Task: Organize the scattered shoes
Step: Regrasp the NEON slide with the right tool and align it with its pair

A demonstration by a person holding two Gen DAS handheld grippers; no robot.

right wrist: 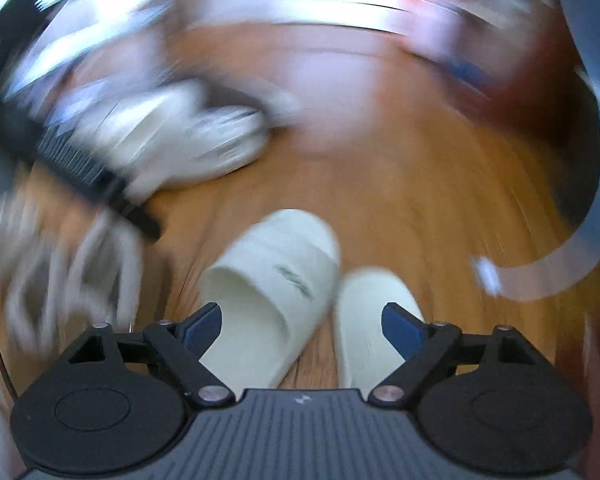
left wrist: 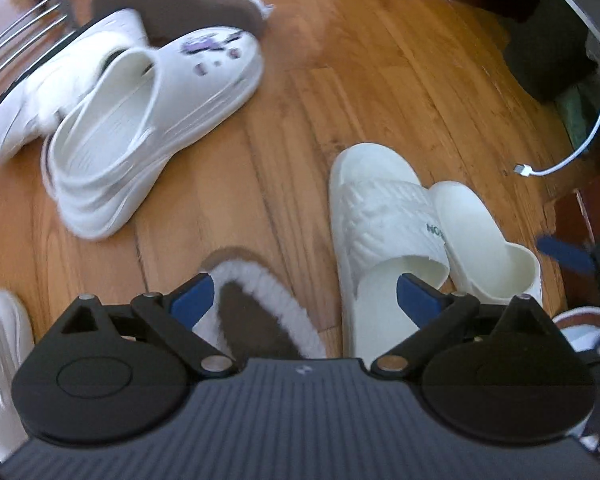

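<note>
Several shoes lie scattered on the wood floor. My left gripper (left wrist: 304, 296) is open and points down over a brown fur-lined slipper (left wrist: 256, 312); its pads touch nothing. Right of it lie two cream slides (left wrist: 380, 232) (left wrist: 488, 240), side by side. Farther off are a white clog with purple charms (left wrist: 152, 120), a white sneaker (left wrist: 56, 96) and an upturned brown slipper (left wrist: 180, 4). The right wrist view is badly blurred. There my right gripper (right wrist: 302, 320) hangs open just above the cream slides (right wrist: 276, 292) (right wrist: 372, 328), holding nothing.
Metal rack bars (left wrist: 16, 32) stand at the upper left. A white cable (left wrist: 580, 136) with its plug lies on the floor at the right, beside dark furniture (left wrist: 552, 52). Another white shoe (left wrist: 0, 360) shows at the lower left edge. The left gripper's body (right wrist: 72, 160) crosses the right view.
</note>
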